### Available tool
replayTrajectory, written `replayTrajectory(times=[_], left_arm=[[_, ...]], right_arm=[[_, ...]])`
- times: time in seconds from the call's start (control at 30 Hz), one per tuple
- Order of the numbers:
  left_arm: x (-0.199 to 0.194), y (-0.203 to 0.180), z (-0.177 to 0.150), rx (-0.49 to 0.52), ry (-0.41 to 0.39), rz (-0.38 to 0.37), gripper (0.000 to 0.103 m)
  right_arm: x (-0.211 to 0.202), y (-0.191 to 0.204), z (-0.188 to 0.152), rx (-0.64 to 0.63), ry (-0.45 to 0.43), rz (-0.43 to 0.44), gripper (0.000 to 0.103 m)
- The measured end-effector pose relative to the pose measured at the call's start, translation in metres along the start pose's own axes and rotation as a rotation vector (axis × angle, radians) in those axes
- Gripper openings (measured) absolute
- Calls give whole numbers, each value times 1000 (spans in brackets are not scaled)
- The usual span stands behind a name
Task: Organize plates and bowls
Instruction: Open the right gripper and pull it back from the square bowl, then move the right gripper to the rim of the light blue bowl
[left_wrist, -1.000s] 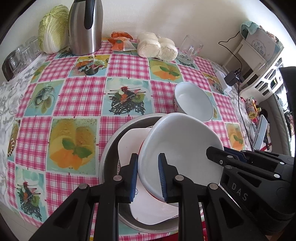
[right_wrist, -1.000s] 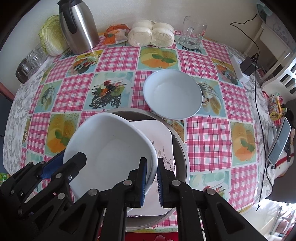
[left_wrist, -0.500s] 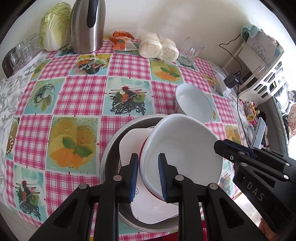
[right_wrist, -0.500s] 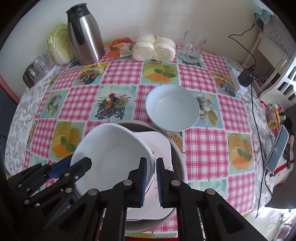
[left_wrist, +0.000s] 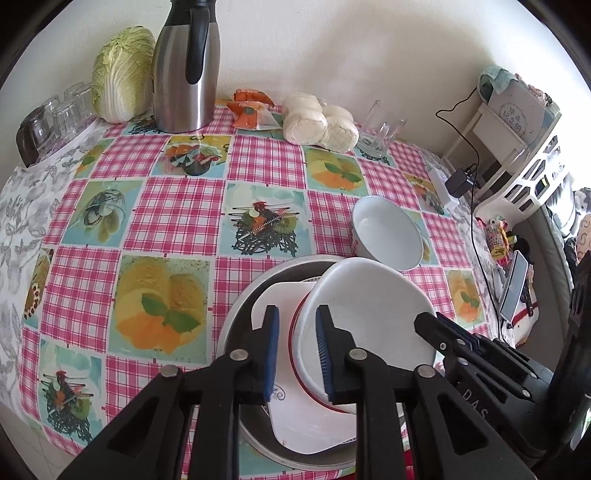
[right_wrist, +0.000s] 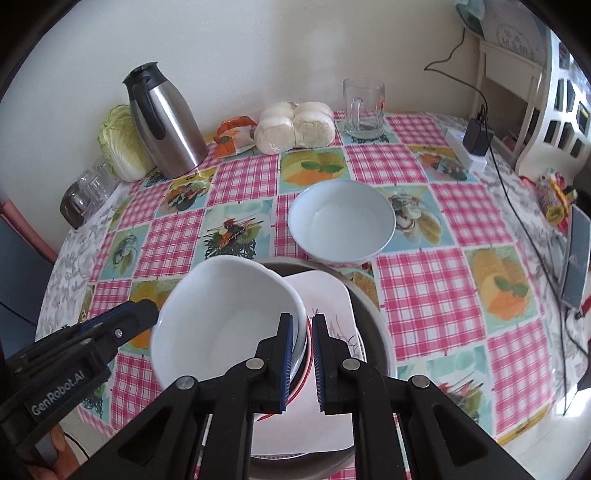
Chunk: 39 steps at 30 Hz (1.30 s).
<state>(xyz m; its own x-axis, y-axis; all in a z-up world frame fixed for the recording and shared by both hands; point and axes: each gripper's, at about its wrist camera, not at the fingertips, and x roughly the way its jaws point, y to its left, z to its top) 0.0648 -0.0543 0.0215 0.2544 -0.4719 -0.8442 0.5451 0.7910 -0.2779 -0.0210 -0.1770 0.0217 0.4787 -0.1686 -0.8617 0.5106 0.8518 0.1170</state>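
claws, left claw (left_wrist: 295, 347) and right claw (right_wrist: 303, 358), both clenched on white bowl (left_wrist: 369, 314) rim.

Counts: 2 white bowls, one (left_wrist: 373, 314) over the basin, one (right_wrist: 341, 227) on the desk. 1 square plate (right_wrist: 325, 299), 1 metal basin (left_wrist: 240, 314), 1 steel flask (left_wrist: 184, 70), 1 cabbage (left_wrist: 122, 74), 1 glass mug (right_wrist: 364, 109), 1 orange packet (left_wrist: 253, 110), 1 bag of buns (right_wrist: 295, 127). Small glasses (left_wrist: 55, 114) at the left edge: several, exact number unclear.
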Motion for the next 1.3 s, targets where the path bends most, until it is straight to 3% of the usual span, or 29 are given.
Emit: replayTrajectory(times=[0.1, 0.3, 0.5, 0.57, 0.63, 0.77, 0.97, 1.07, 1.23, 1.3], left_arm=[[8, -1, 0, 8, 13, 13, 10], [13, -4, 0, 6, 34, 27, 10], [-4, 0, 7, -27, -21, 39, 11], [-12, 4, 13, -51, -51, 37, 22], [-17, 8, 20, -70, -77, 46, 43], [-15, 13, 35, -91, -86, 65, 48], [-4, 19, 51, -156, -79, 1, 65], [2, 18, 56, -148, -86, 22, 76], [15, 19, 62, -143, -78, 48, 84], [21, 20, 63, -149, -74, 51, 88]], right_arm=[[1, 1, -2, -6, -15, 24, 15], [-3, -8, 1, 26, -32, 77, 15], [-20, -34, 15, 94, -113, 82, 15], [-19, -46, 20, 126, -116, 67, 18], [-16, -59, 23, 156, -112, 32, 29], [-4, -79, 30, 203, -93, 7, 42], [20, -97, 40, 249, -45, -5, 62], [30, -100, 45, 253, -33, 1, 73], [44, -103, 53, 256, -24, -3, 85], [47, -105, 55, 258, -22, 1, 96]])
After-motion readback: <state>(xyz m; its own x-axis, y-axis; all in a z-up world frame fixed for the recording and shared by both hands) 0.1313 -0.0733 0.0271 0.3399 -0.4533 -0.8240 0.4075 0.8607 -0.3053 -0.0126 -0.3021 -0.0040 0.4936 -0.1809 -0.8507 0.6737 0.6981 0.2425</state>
